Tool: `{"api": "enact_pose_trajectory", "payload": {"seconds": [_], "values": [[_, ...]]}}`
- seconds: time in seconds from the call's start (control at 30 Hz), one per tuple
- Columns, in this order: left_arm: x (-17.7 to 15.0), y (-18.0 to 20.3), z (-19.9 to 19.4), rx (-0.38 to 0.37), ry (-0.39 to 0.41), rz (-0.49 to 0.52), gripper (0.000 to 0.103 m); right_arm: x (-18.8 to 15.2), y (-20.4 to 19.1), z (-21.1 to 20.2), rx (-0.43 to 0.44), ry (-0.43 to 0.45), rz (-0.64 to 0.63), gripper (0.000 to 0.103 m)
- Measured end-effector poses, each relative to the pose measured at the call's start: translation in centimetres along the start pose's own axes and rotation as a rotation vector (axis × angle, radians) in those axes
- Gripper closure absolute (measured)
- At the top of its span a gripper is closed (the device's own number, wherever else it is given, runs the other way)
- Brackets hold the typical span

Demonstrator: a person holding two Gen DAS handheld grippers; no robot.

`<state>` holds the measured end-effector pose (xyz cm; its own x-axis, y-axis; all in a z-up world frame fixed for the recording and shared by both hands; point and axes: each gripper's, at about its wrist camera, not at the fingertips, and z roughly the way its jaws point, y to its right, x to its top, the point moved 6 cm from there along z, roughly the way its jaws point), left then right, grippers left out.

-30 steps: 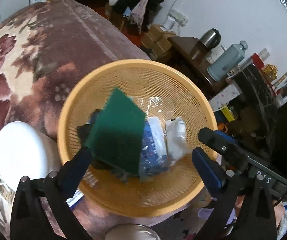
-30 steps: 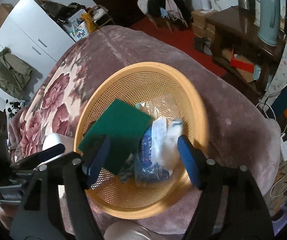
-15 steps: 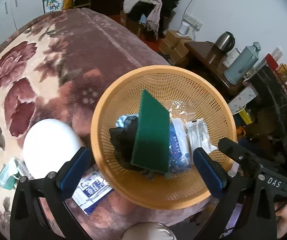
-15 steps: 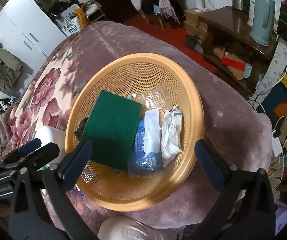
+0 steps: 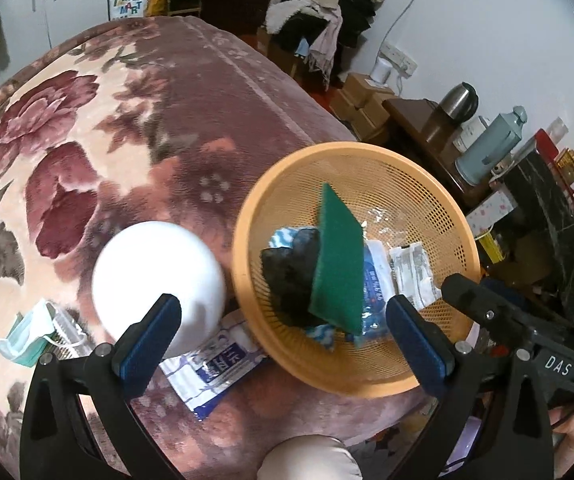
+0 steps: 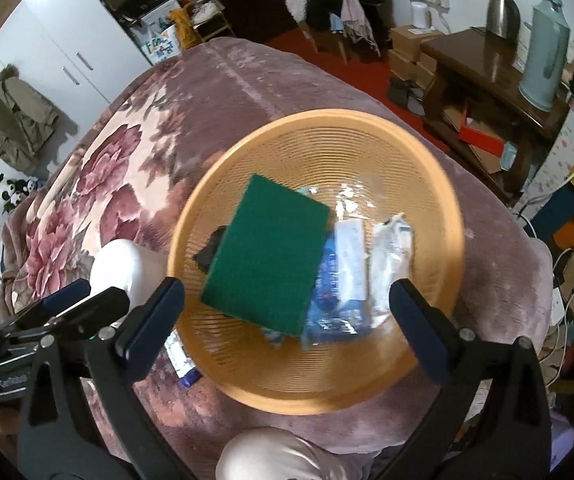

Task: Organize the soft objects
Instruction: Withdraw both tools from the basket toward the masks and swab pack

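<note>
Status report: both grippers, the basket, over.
Left gripper open, empty. Right gripper open, empty. Green scouring pad in orange basket. Packet, mask outside.

An orange basket (image 6: 457, 216) holds a dark green pad (image 6: 265, 256). The blanket (image 5: 87, 152) is mauve with maroon flowers. A white dome (image 5: 155, 276).
</note>
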<state>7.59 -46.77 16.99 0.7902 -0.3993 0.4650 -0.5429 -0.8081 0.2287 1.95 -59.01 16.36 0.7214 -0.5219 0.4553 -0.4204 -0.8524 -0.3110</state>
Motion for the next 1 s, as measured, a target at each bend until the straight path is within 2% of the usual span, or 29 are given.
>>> {"api": "enact_pose_trajectory", "payload": {"seconds": [1.0], "values": [[-2.1,-16.8,-4.7,0.033,0.054,-0.225,0.001,-1.9,-14.8,3.9,0.018,-0.062,-0.222,0.000]]}}
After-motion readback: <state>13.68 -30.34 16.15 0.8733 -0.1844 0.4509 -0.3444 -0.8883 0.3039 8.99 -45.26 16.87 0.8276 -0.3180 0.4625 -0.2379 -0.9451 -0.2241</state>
